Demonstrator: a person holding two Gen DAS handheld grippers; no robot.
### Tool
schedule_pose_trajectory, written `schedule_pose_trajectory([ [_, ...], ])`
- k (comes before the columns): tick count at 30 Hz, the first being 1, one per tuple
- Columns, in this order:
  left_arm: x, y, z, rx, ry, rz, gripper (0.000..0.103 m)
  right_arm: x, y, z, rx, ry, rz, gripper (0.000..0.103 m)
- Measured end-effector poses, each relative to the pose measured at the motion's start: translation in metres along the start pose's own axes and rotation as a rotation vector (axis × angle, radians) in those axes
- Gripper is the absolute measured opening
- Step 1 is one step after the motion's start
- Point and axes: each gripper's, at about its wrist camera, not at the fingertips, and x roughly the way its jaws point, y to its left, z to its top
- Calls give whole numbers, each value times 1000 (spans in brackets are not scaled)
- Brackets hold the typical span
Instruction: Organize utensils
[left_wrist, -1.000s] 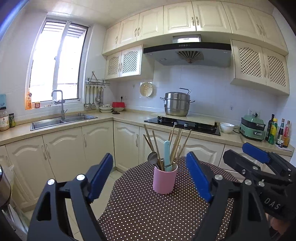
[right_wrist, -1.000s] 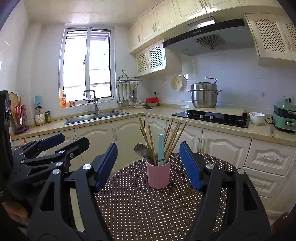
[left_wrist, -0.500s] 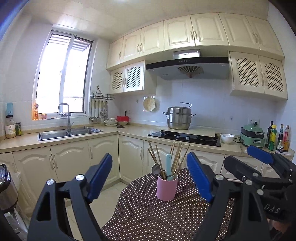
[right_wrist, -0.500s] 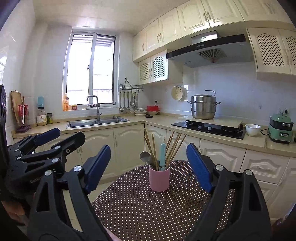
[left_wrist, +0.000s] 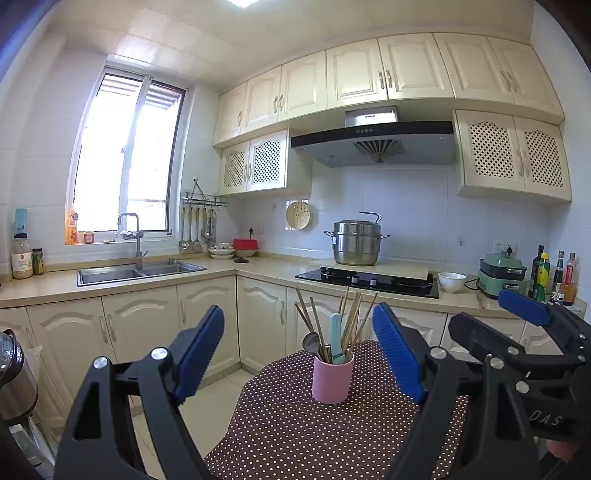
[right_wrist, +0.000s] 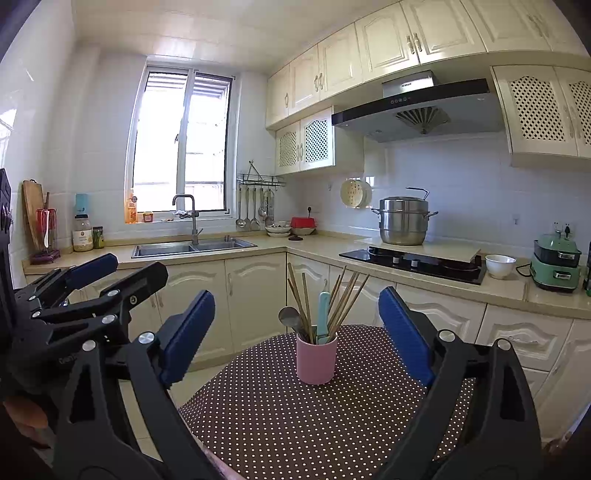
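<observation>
A pink cup (left_wrist: 332, 380) (right_wrist: 316, 360) stands upright on a round table with a brown polka-dot cloth (left_wrist: 295, 435) (right_wrist: 295, 417). In it stand several wooden chopsticks (right_wrist: 347, 295), a metal spoon (right_wrist: 290, 317) and a teal-handled utensil (right_wrist: 323, 314). My left gripper (left_wrist: 297, 325) is open, short of the cup, with nothing between its blue pads. My right gripper (right_wrist: 295, 306) is still opening, also empty and short of the cup. Each gripper appears at the edge of the other's view: the right gripper (left_wrist: 491, 317) and the left gripper (right_wrist: 133, 267).
Kitchen counter runs behind the table: a sink (left_wrist: 140, 271) at left, a black hob (left_wrist: 369, 280) with a steel pot (left_wrist: 356, 242), a white bowl (left_wrist: 451, 281), a green cooker (left_wrist: 502, 273) and bottles (left_wrist: 554, 273) at right. Tiled floor lies left of the table.
Both grippers have drawn back from the cup and risen a little, so it looks smaller. The right gripper's jaws stand wider apart than before.
</observation>
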Motion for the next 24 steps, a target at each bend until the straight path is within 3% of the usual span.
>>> schedule_pose_trajectory([
  [24, -4, -7, -1, 23, -23, -8, 81, -4, -5, 0, 11, -4, -5, 91],
])
